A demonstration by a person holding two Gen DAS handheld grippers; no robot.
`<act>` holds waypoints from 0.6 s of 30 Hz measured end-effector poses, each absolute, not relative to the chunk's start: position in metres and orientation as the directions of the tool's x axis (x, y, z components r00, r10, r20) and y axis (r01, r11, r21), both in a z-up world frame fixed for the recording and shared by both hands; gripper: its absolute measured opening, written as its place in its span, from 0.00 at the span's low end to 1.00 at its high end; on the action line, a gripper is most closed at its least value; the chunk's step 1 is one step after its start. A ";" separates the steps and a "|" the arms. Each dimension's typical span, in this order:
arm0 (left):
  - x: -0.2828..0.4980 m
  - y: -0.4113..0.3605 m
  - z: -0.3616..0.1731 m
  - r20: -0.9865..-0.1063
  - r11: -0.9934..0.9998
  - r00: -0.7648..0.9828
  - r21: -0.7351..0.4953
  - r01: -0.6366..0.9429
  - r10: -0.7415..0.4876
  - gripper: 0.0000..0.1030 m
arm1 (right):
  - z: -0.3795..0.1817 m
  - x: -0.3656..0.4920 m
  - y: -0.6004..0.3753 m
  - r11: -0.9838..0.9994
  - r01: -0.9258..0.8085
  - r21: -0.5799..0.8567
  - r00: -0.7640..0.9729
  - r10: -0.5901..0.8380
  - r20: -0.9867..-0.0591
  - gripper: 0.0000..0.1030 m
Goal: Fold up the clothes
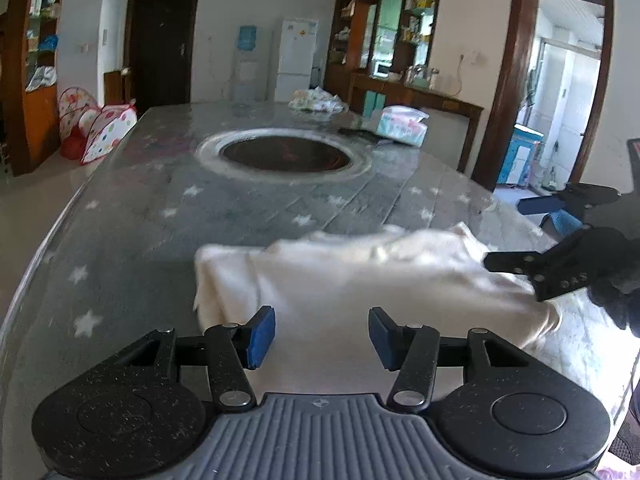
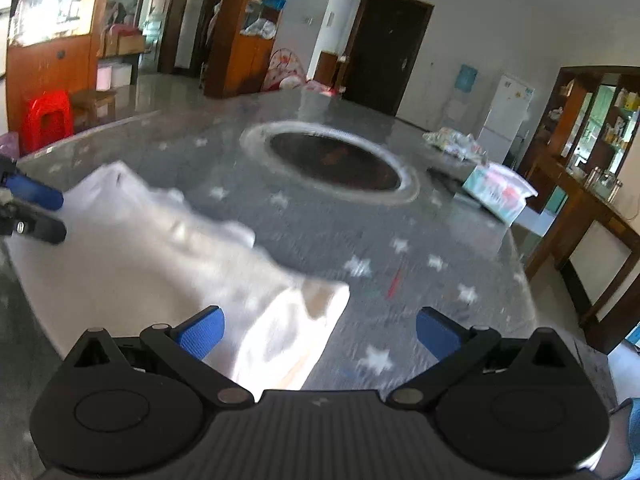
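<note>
A cream-white garment (image 1: 360, 284) lies partly folded on the grey star-patterned table; it also shows in the right wrist view (image 2: 140, 256). My left gripper (image 1: 322, 332) is open and empty, its blue pads just above the garment's near edge. My right gripper (image 2: 320, 334) is open and empty over the garment's right end. The right gripper also shows at the right edge of the left wrist view (image 1: 532, 236), open beside the cloth. The left gripper shows at the left edge of the right wrist view (image 2: 40, 212).
The table (image 1: 132, 240) has a round dark recess (image 1: 284, 154) in its middle. A tissue pack (image 1: 402, 124) and a pile of patterned cloth (image 1: 316, 100) lie at the far end. A wooden sideboard (image 2: 592, 216) stands to the right, a red stool (image 2: 48, 116) to the left.
</note>
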State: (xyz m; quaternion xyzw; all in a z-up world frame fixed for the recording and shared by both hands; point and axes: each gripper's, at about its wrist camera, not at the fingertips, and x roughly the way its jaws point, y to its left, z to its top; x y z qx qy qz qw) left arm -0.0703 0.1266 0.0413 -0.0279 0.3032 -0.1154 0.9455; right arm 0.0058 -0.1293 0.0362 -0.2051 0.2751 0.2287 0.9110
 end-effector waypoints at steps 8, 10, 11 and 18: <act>-0.035 0.113 0.039 -0.577 0.968 0.777 -0.137 0.213 -0.252 0.54 | 0.026 0.045 -0.111 0.838 -0.481 -0.258 0.752 0.243 -0.613 1.00; -0.030 0.114 0.033 -0.591 0.969 0.767 -0.140 0.205 -0.248 0.54 | 0.020 0.051 -0.109 0.840 -0.474 -0.264 0.745 0.222 -0.629 1.00; -0.028 0.115 0.031 -0.598 0.969 0.763 -0.141 0.202 -0.246 0.54 | 0.021 0.049 -0.110 0.841 -0.473 -0.262 0.747 0.225 -0.626 1.00; -0.030 0.118 0.031 -0.597 0.968 0.763 -0.145 0.203 -0.249 0.54 | 0.028 0.038 -0.118 0.845 -0.472 -0.251 0.758 0.243 -0.605 1.00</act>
